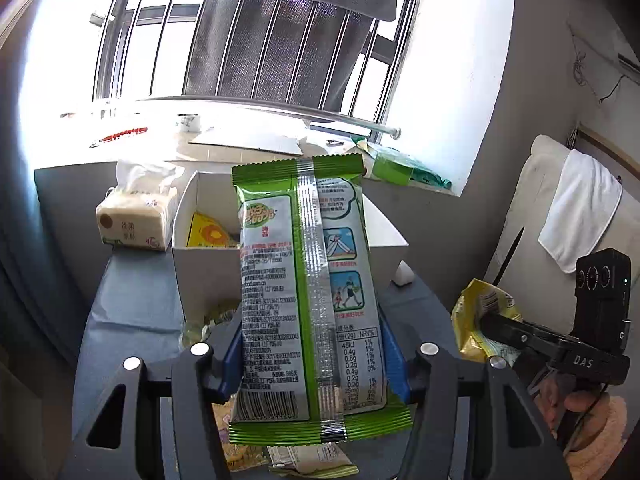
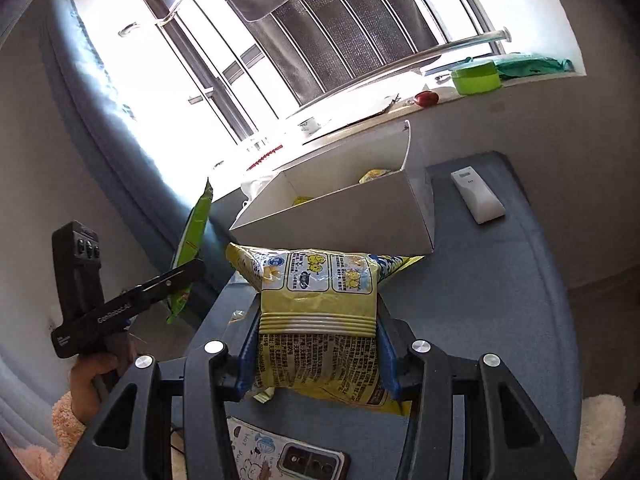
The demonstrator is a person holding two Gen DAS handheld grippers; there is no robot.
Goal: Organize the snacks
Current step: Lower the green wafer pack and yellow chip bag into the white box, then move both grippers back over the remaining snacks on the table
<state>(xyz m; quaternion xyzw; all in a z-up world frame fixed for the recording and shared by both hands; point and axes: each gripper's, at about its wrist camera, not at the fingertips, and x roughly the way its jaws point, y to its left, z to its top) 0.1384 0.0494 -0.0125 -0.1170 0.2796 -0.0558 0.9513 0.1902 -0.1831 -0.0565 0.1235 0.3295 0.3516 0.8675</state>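
Observation:
My left gripper [image 1: 314,360] is shut on a green and silver snack packet [image 1: 308,288], held upright with its printed back facing the camera. Behind it stands an open white box [image 1: 208,268] with a yellow snack [image 1: 208,236] inside. My right gripper [image 2: 318,352] is shut on a yellow snack bag [image 2: 320,280], lifted just in front of the white box [image 2: 340,220]. In the right wrist view the left gripper [image 2: 188,276] and its green packet [image 2: 192,232] are at the left. In the left wrist view the right gripper [image 1: 492,320] and the yellow bag [image 1: 476,304] are at the right.
A blue-covered table [image 2: 500,300] carries a white remote [image 2: 478,196], a phone [image 2: 312,460] near the front edge and loose snack packets [image 1: 304,460] under my left gripper. A tissue pack [image 1: 136,216] sits left of the box. The windowsill behind holds a green bowl [image 2: 476,76].

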